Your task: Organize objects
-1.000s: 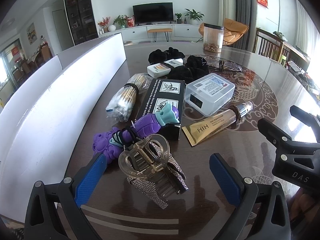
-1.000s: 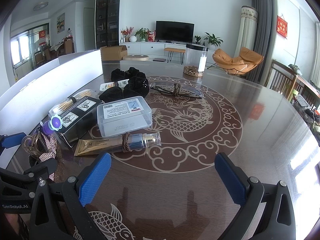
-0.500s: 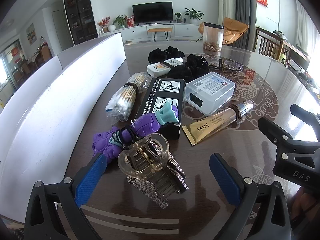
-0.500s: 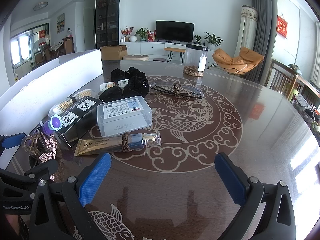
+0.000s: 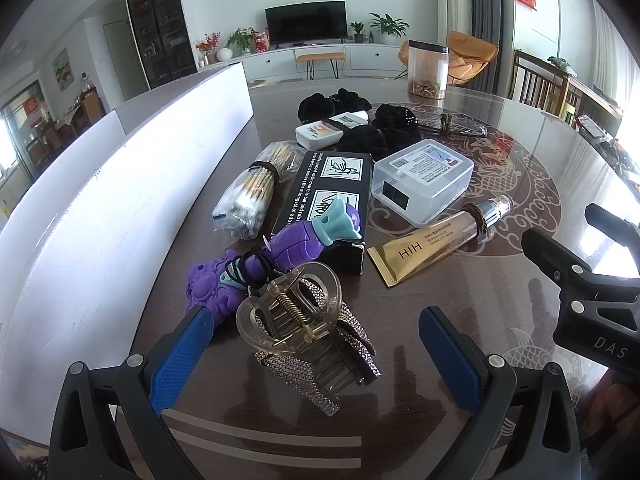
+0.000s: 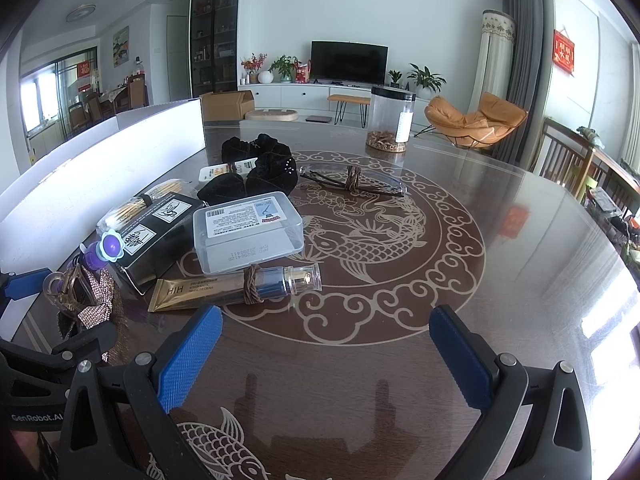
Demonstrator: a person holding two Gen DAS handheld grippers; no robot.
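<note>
A clear hair claw [image 5: 294,316] lying on a rhinestone strip sits between the open fingers of my left gripper [image 5: 316,354], untouched. Behind it lie a purple toy [image 5: 280,252], a black box [image 5: 330,196], a bag of cotton swabs [image 5: 252,192], a clear plastic case [image 5: 422,180] and a gold tube [image 5: 436,240]. My right gripper [image 6: 324,354] is open and empty over bare table, just in front of the gold tube [image 6: 236,286]. The clear case [image 6: 246,232] and black box [image 6: 156,228] lie beyond it.
A white board [image 5: 104,208] stands along the table's left side. Black scrunchies [image 6: 256,168], a small white box [image 5: 320,130], glasses [image 6: 352,182] and a clear jar [image 6: 390,120] lie farther back. The patterned table surface [image 6: 500,260] stretches to the right.
</note>
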